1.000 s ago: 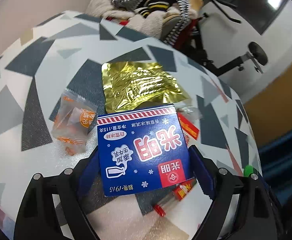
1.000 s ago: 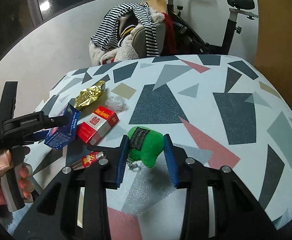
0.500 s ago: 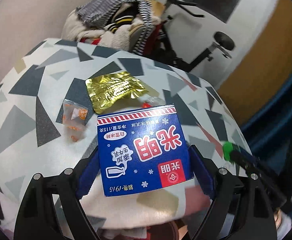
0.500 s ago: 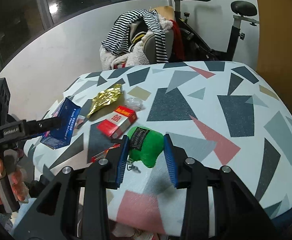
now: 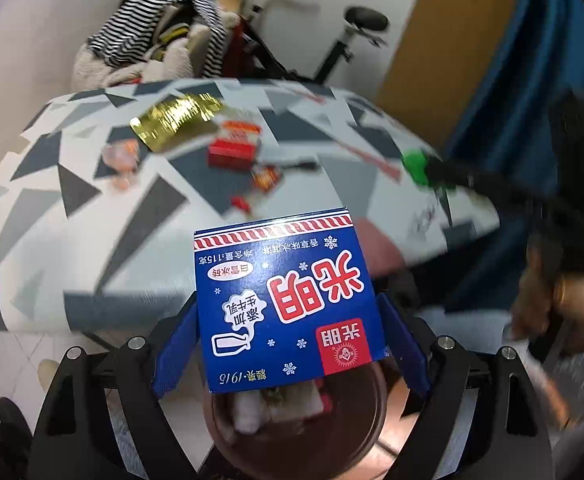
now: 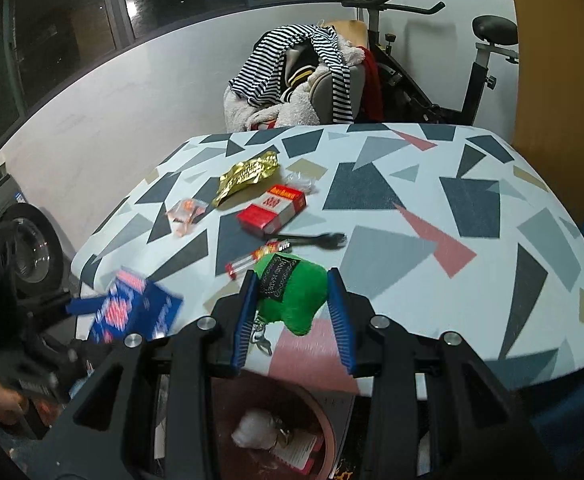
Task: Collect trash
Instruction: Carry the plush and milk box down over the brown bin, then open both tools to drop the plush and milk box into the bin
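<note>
My left gripper (image 5: 288, 332) is shut on a blue milk carton (image 5: 284, 300) and holds it off the table's front edge, above a brown trash bin (image 5: 292, 432). The carton also shows blurred in the right wrist view (image 6: 136, 312). My right gripper (image 6: 292, 312) is shut on a green plush toy (image 6: 292, 298) and holds it over the table's front edge, with the bin (image 6: 288, 436) below. On the table lie a gold foil wrapper (image 6: 248, 174), a red box (image 6: 272, 210), an orange candy wrapper (image 6: 184, 216) and a red-capped tube (image 6: 252, 260).
The patterned table (image 6: 452, 240) has a black spoon (image 6: 312, 240) near the tube. A chair piled with striped clothes (image 6: 304, 76) and an exercise bike (image 6: 472, 76) stand behind it. A washing machine (image 6: 24, 248) stands at the left.
Both grippers have pulled back from the table toward its front edge with their loads. The carton now hangs over the bin, and the plush toy has lifted off the table.
</note>
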Tool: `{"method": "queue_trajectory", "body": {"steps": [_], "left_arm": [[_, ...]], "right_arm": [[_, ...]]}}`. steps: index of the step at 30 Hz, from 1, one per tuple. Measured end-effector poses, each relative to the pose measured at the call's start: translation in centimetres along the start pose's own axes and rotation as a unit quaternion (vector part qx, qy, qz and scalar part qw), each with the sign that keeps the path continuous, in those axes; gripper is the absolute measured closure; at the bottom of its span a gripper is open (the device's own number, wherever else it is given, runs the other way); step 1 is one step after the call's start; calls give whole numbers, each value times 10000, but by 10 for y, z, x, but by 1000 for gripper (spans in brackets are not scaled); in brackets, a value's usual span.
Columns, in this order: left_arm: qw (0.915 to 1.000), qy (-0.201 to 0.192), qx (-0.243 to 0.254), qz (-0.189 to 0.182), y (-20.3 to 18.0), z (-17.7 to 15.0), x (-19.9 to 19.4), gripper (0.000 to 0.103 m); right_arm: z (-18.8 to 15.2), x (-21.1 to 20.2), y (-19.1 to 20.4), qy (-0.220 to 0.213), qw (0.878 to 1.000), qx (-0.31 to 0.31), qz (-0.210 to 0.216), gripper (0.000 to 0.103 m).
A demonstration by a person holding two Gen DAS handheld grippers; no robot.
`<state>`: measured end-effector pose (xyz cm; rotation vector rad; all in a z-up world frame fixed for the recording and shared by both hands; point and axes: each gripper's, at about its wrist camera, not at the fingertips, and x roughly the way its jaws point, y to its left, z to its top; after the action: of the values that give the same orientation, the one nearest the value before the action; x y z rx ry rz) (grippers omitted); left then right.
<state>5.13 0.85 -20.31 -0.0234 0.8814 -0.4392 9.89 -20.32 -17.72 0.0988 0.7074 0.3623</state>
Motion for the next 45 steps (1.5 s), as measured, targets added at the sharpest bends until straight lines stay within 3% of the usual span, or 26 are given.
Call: {"method": "queue_trajectory", "body": {"steps": [7, 16, 19, 33, 45], "left_arm": [[9991, 402, 103, -46, -5, -39, 23, 20], [9981, 608, 76, -96, -7, -49, 42, 19], [9981, 610, 75, -96, -9, -49, 44, 10], [9966, -223, -529, 590, 24, -29, -12, 6], [9911, -454, -595, 1099, 34, -30, -30, 6]], "right_arm": [[-27, -3, -1, 235, 9997, 94, -4, 66], [-47, 3, -4, 400, 9990, 201, 4, 66], [-51, 4, -4, 421, 9989, 187, 15, 66], [-84, 30, 12, 860, 9961, 76, 155, 66], [-140, 82, 38, 1842, 9823, -163, 302, 65]]}}
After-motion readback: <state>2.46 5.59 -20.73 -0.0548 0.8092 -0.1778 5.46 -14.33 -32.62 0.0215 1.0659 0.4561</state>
